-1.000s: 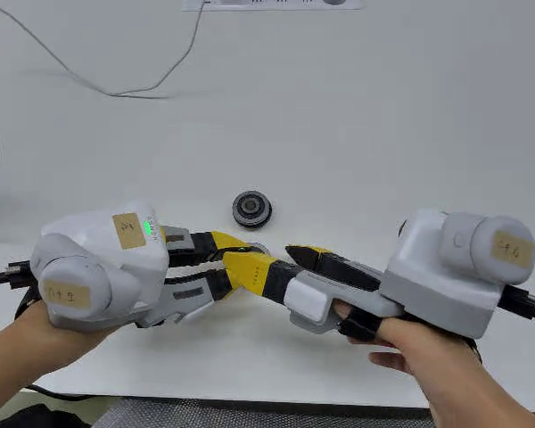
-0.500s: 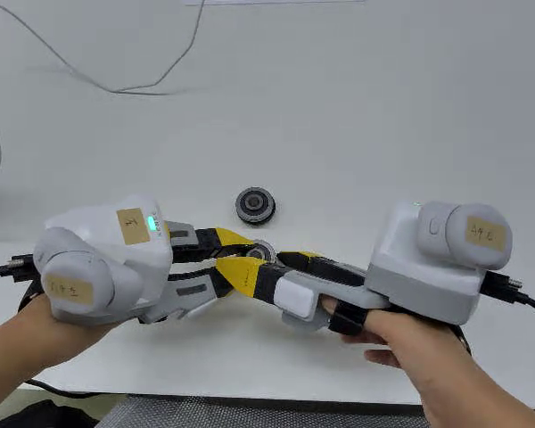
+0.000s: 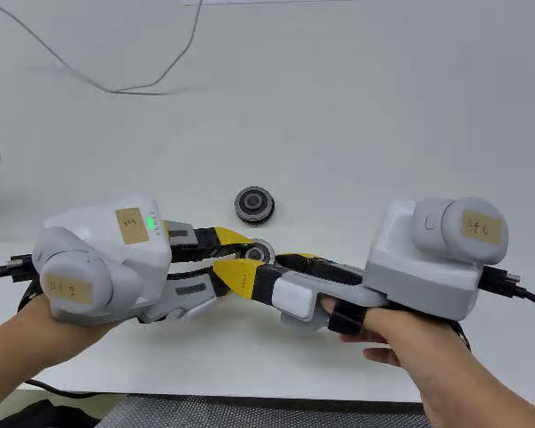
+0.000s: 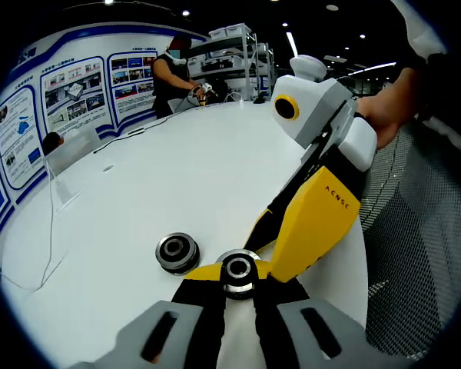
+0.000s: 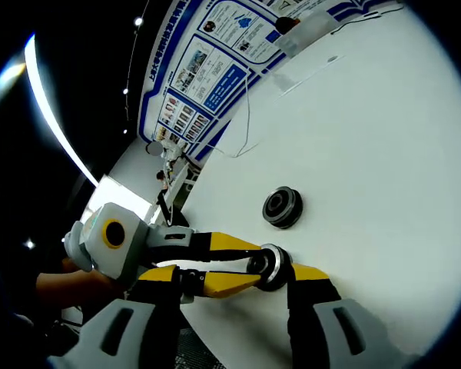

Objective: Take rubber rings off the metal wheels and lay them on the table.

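In the left gripper view, small black capitals run along the yellow jaw of the right gripper [image 4: 265, 250]; they look like "ACNSC", though the last letters are unsure. Tan stickers [image 3: 132, 226] on both grippers' housings carry handwriting too faint to read in the head view. The wall posters [image 4: 31, 131] hold print too small to read.

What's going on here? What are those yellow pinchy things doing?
A person holds a tool in each hand over a white table. The left tool is clamping a small metal wheel. The right tool has its jaws on either side of the same wheel; I can't tell if it is squeezing yet. A second wheel lies on the table just behind, with its dark rubber ring on.
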Demonstrator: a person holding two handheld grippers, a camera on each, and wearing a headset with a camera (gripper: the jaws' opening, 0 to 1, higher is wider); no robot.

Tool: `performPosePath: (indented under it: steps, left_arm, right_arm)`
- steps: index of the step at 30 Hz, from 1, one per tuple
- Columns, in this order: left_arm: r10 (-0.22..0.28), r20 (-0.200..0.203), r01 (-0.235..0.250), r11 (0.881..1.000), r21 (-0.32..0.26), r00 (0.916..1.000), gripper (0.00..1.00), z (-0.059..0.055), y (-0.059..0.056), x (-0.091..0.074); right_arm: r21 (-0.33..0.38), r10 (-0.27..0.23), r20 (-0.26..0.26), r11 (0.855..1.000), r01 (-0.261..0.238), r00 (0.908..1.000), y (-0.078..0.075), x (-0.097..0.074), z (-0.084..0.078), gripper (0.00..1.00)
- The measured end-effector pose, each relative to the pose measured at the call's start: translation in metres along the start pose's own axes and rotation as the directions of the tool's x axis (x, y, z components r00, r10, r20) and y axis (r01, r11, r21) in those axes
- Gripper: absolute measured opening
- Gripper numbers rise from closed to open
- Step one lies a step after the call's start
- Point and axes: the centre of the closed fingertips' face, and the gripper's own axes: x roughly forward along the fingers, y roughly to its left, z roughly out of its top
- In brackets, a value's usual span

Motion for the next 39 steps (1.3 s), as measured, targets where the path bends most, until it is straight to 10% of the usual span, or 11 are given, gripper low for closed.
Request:
performPosePath:
  steps: [39]
  left_arm:
    - [0.001, -0.002, -0.001, 1.0, -0.004, 1.0, 0.13, 0.0002, -0.0008, 0.0003]
  right_arm:
    - [-0.002, -0.003, -0.014, 1.0, 0.003, 0.9999, 0.0019, -0.0013, -0.0035, 0.58]
